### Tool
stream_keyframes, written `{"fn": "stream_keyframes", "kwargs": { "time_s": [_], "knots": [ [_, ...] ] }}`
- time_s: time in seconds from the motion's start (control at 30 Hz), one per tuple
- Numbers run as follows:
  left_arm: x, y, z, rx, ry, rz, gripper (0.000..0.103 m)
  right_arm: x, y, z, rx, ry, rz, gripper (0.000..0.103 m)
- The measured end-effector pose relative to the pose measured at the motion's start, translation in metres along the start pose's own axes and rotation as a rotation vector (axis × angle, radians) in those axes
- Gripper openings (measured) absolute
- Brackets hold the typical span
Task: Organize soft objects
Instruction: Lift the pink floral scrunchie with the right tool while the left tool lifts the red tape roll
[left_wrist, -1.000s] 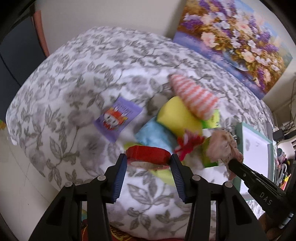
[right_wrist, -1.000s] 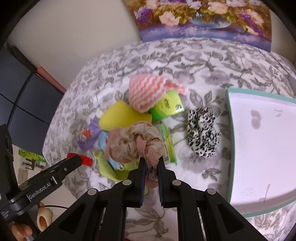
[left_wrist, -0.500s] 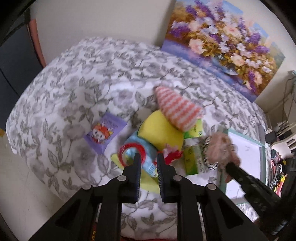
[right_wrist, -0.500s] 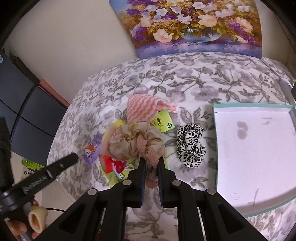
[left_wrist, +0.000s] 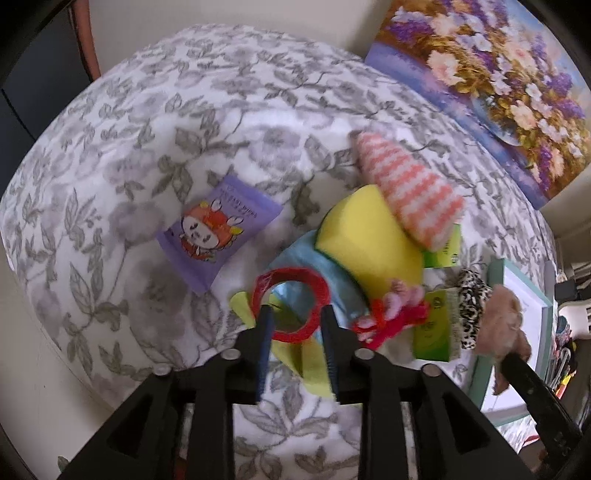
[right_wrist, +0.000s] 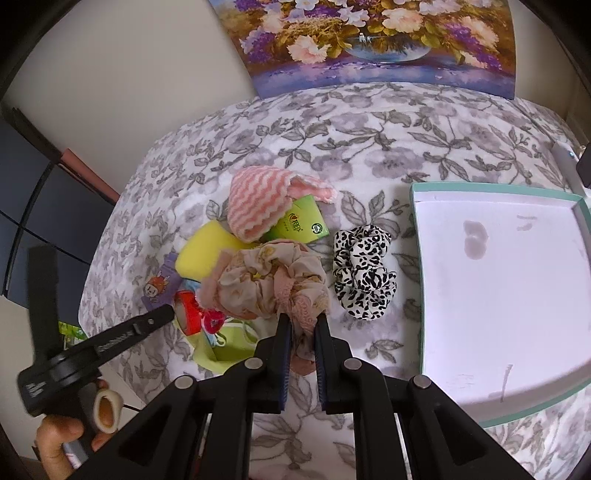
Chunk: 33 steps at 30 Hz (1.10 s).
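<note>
While your right gripper (right_wrist: 300, 326) pinches the beige scrunchie (right_wrist: 267, 282), its fingers (right_wrist: 283, 354) are nearly closed on a fold of the fabric, and the rest of the scrunchie bunches up just ahead of them, above the pile on the tabletop (right_wrist: 369, 147). Your left gripper (left_wrist: 296, 325) has its fingers (left_wrist: 264, 332) part open around the near edge of the red ring (left_wrist: 291, 302), one on each side; the blur keeps you from telling whether they touch it. The ring lies on a blue cloth (left_wrist: 295, 258), beside a red and pink tangle (left_wrist: 388, 317) and over a lime sheet (left_wrist: 314, 363). Just past that sits the yellow sponge (left_wrist: 365, 243), with the pink striped cloth (left_wrist: 410, 195) leaning on its far side and a green packet (right_wrist: 299, 223) tucked beneath. To your left of the pile the purple sachet (left_wrist: 218, 230) lies apart on the floral cover. To the right, the leopard scrunchie (right_wrist: 364, 271) rests alone between the pile and the teal-rimmed tray (right_wrist: 415, 229), near but not touching it. The tray's white inside shows a few faint marks. Farthest back, a flower painting (right_wrist: 373, 40) leans against the wall.
</note>
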<state>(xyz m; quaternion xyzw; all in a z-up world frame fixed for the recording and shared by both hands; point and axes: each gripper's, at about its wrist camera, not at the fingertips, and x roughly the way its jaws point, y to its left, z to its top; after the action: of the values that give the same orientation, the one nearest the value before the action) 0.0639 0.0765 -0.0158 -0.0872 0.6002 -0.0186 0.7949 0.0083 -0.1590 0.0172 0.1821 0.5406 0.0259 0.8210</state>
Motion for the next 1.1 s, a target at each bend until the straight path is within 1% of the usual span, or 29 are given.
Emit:
{"fn": "stream_keyframes", "kwargs": {
  "time_s": [0.03, 0.17, 0.27, 0.37, 0.47, 0.53, 0.6, 0.8, 0.9, 1.1],
  "knots": [
    [0.003, 0.003, 0.000, -0.008, 0.004, -0.001, 0.037, 0.000, 0.000, 0.000, 0.002, 0.002, 0.000, 0.012],
    [0.010, 0.010, 0.001, -0.027, 0.002, -0.014, 0.038, 0.002, -0.001, 0.001, 0.008, 0.009, -0.009, 0.012],
    [0.012, 0.013, 0.003, -0.041, -0.009, -0.041, 0.045, 0.005, -0.004, 0.001, 0.015, 0.019, -0.015, 0.012],
    [0.014, 0.014, 0.005, -0.049, -0.019, -0.065, 0.047, 0.012, -0.007, -0.001, 0.023, 0.054, -0.046, 0.012],
    [0.020, 0.015, 0.006, -0.057, -0.008, -0.090, 0.047, 0.022, -0.012, -0.003, 0.033, 0.092, -0.072, 0.012],
    [0.025, 0.015, 0.006, -0.055, 0.003, -0.077, 0.048, 0.026, -0.014, -0.005, 0.036, 0.109, -0.086, 0.012],
    [0.028, 0.016, 0.005, -0.056, 0.005, -0.083, 0.049, 0.028, -0.015, -0.006, 0.032, 0.118, -0.096, 0.012],
    [0.032, 0.013, 0.006, -0.045, 0.008, -0.068, 0.051, 0.030, -0.011, -0.006, 0.018, 0.126, -0.099, 0.012],
    [0.034, 0.009, 0.006, -0.028, 0.009, -0.051, 0.055, 0.031, -0.011, -0.006, 0.019, 0.128, -0.100, 0.012],
    [0.037, 0.008, 0.005, -0.018, 0.013, -0.032, 0.055, 0.031, -0.011, -0.006, 0.017, 0.129, -0.101, 0.012]
  ]
}}
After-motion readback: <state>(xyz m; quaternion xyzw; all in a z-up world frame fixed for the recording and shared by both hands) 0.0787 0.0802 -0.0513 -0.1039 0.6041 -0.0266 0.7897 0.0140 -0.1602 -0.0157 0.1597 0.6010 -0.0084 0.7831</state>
